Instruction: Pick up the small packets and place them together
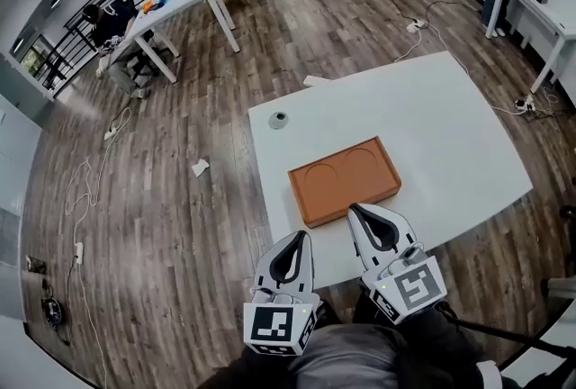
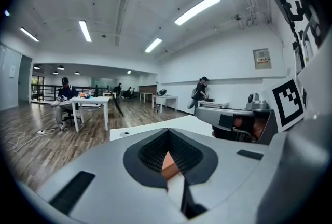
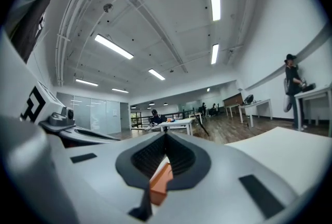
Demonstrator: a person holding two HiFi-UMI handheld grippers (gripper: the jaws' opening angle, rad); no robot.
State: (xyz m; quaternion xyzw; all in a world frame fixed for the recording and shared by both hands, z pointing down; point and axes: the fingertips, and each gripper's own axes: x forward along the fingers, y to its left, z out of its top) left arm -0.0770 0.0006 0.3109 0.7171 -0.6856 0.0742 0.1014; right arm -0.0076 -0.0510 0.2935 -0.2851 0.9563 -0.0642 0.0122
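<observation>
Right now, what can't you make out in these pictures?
Packets: none in any view.
Grey disc on table: head view, too small to identify.
Tray, near edge: head view, partly hidden by right gripper.
Tray, gripper views: only a sliver through shut jaws.

The head camera looks steeply down from above the white table (image 1: 432,126), with the left gripper (image 1: 301,236) and right gripper (image 1: 354,209) close at the frame's bottom edge. Each gripper camera sits just behind its own jaws and faces roughly level across the room. All three views share the orange tray (image 1: 345,178) and the tabletop.
</observation>
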